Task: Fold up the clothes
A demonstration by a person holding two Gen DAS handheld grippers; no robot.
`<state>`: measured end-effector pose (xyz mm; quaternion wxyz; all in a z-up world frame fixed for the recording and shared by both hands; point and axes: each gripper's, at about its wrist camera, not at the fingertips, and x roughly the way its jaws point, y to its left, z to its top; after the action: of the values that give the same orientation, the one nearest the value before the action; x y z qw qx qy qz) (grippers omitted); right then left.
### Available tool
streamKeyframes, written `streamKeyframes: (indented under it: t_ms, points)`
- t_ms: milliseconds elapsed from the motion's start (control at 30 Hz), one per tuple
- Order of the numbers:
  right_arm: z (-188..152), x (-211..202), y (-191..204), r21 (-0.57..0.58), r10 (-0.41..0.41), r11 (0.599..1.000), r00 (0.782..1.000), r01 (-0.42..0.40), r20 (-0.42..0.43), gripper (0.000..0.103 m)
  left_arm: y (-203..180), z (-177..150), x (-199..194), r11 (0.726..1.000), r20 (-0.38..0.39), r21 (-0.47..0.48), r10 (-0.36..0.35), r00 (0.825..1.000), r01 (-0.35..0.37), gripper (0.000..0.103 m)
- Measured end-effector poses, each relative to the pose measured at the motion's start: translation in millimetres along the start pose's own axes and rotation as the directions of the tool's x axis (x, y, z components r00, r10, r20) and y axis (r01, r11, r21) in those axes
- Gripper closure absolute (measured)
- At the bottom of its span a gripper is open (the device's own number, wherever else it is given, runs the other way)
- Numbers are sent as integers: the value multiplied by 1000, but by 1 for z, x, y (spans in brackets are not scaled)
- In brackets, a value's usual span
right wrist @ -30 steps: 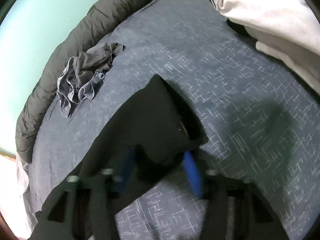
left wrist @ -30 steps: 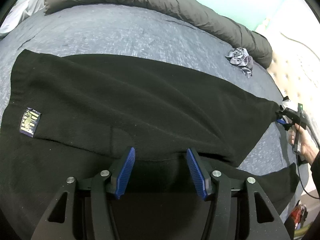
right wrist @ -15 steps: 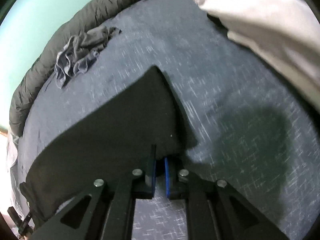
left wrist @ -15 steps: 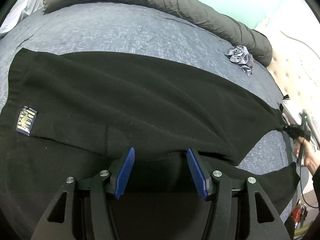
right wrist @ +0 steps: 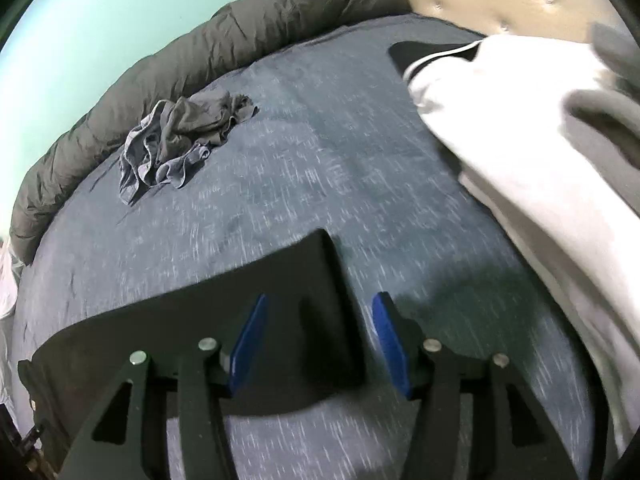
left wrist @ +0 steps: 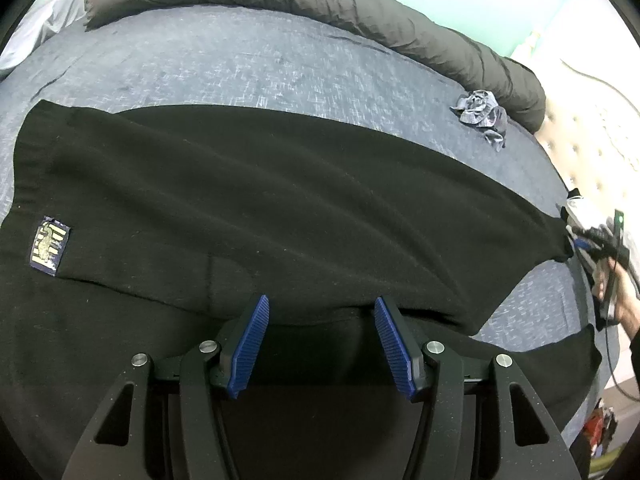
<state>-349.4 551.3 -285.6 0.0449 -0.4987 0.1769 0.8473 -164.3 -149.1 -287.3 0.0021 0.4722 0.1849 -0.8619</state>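
Here the bed [left wrist: 248, 64], covered with a blue-grey speckled sheet, fills both views, and a rolled dark grey duvet [left wrist: 360, 12] lies along its far edge under a pale green wall. On the sheet the black garment [left wrist: 280, 208] is spread wide and flat, folded over itself, so that an upper layer ends in a long edge just in front of the left gripper [left wrist: 319, 344]. Its far corner reaches toward the right gripper [right wrist: 316, 344], which a hand [left wrist: 622, 300] holds at the bed's right side. A pile of white and grey clothes [right wrist: 532, 152] lies at the right in the right wrist view. A crumpled grey cloth [right wrist: 180, 144] sits near the duvet, well apart from the black garment. A small blue and yellow label [left wrist: 50, 246] is sewn on the garment's left part. The left gripper has its blue pads spread, with the fabric below them. The right gripper is spread too, its fingers on either side of the garment's corner without pinching it.
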Motion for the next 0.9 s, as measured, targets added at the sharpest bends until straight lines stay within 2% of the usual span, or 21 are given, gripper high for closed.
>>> streamKeyframes:
  t_ms: [300, 367, 400, 467, 533, 667, 900]
  points:
    - [28, 15, 8, -74, -9, 997, 1000, 10, 11, 45, 2, 3, 4, 1000, -2, 3, 13, 1000, -13, 43]
    - [30, 20, 10, -93, -1, 996, 1000, 2, 14, 54, 3, 3, 5, 1000, -4, 4, 14, 1000, -14, 43]
    - [30, 22, 11, -101, 2, 995, 1000, 0, 16, 67, 3, 4, 6, 1000, -5, 3, 13, 1000, -13, 43]
    - [28, 24, 15, -124, -29, 992, 999, 32, 30, 84, 3, 5, 7, 1000, -7, 0, 10, 1000, -10, 43]
    - [27, 22, 19, -155, -51, 986, 997, 60, 57, 93, 3, 5, 9, 1000, -9, -2, 7, 1000, -7, 43]
    - [35, 6, 27, -202, -61, 975, 987, 90, 147, 97, 3, 5, 8, 1000, -7, -10, 4, 1000, -4, 43]
    - [81, -29, 55, -220, -70, 965, 947, 145, 314, 98, 2, 3, 6, 1000, -1, -10, 4, 1000, -4, 43]
